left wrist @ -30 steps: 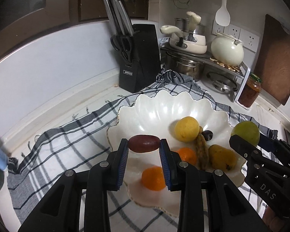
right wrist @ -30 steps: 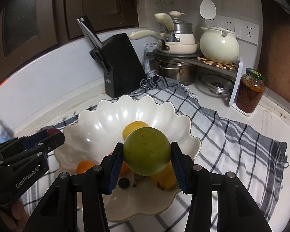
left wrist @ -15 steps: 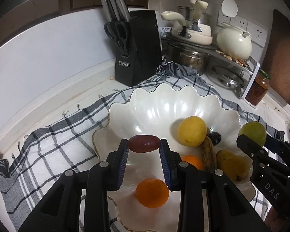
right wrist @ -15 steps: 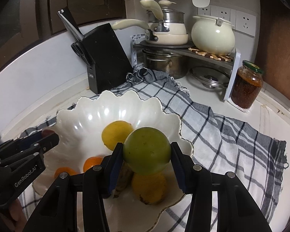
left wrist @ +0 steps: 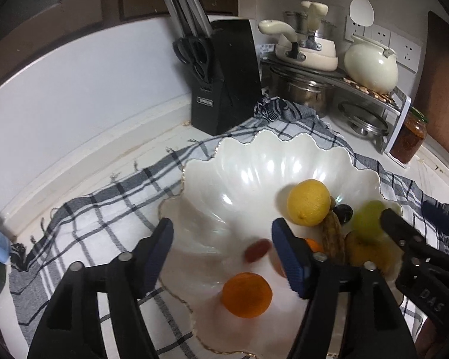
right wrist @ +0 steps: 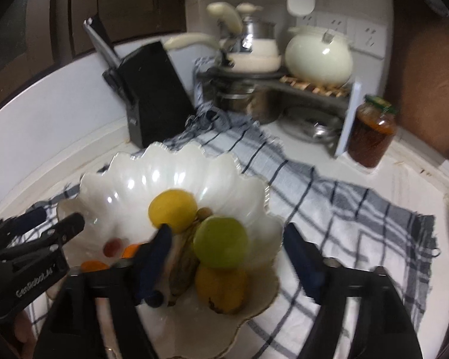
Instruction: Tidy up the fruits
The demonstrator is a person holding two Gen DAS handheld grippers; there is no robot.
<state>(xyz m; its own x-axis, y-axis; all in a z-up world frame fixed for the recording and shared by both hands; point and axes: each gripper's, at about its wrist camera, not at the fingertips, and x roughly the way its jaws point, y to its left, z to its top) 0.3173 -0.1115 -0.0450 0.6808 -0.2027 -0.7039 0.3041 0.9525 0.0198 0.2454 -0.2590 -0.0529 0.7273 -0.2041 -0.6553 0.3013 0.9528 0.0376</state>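
Kitchen clutter is ringing a white tabletop (left wrist: 83, 161) that is carrying a checked cloth (left wrist: 104, 209) and, on it, a scalloped white bowl (left wrist: 254, 167).

Nearest the lenses, both pairs of tongs are hanging released over the bowl's near half. The left tongs (left wrist: 221, 248) are standing wide apart with nothing between the pads, and the right tongs (right wrist: 227, 254) are likewise spread and gripping nothing.

Just beyond the left tongs, a small dark red fruit (left wrist: 257, 249) is sitting blurred inside the bowl, close to the right-hand pad, with an orange (left wrist: 245, 294) below it near the rim. Ahead of the right tongs, a green fruit (right wrist: 221, 242) is lying blurred on top of a yellow-brown fruit (right wrist: 221, 288), beside a long brownish fruit (right wrist: 184, 263) whose axis is running away from the camera. A lemon (right wrist: 173, 209) is resting farther in.

Fruits are crowding the bowl's right side; its left and far walls are staying bare, giving room to lift out. Any further fruit is not visible outside the bowl.

Farther back, a knife block (left wrist: 224, 77), a pot rack (left wrist: 338, 74) and a jar (right wrist: 371, 131) are hemming the cloth's far edge.
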